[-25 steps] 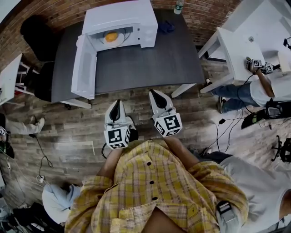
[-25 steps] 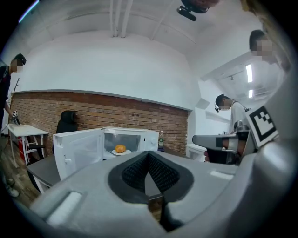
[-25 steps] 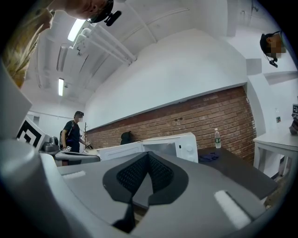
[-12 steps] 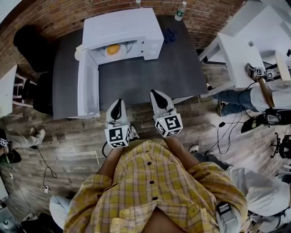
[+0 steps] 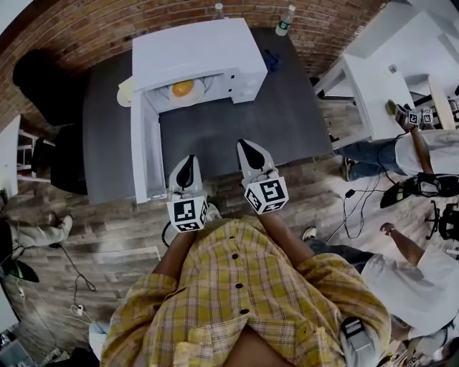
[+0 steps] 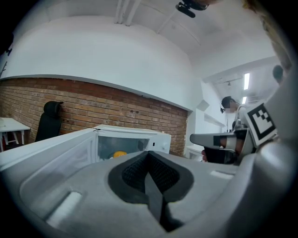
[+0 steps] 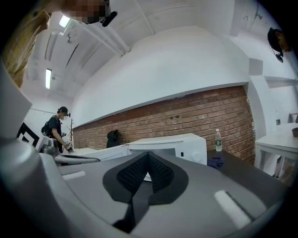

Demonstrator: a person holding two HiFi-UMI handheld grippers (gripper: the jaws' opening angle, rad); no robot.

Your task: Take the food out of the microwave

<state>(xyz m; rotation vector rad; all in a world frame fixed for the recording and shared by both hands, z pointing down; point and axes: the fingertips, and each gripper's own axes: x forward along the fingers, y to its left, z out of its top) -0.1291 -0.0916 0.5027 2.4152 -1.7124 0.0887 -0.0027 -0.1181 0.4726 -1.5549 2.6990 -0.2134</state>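
Microwave (image 5: 190,54) at 12 o'clock in head view, white, on dark table (image 5: 287,107) against brick wall (image 5: 86,29). Door (image 5: 145,154) swung fully open, hinged on left side, running from cavity down toward 7 o'clock, outer end near table's front edge.

Food (image 5: 182,88): yellow-orange lump on white plate (image 5: 199,93) inside cavity, just behind the opening; also visible in left gripper view at 10 o'clock from the fingers (image 6: 160,174). Untouched by either gripper.

Left gripper (image 5: 188,159) at 6 o'clock from cavity, at table's front edge, just right of door end, pointed at microwave. Fingers pressed together, nothing between.

Right gripper (image 5: 244,145) at 3 o'clock from left one, tip over table, well short of microwave. Fingers (image 7: 158,175) closed, empty.

Water bottle (image 5: 285,20) at 1 o'clock from microwave, by the wall; blue cloth (image 5: 271,57) near it on table. Second person (image 5: 423,143) beside white side table (image 5: 373,86) at 3 o'clock.
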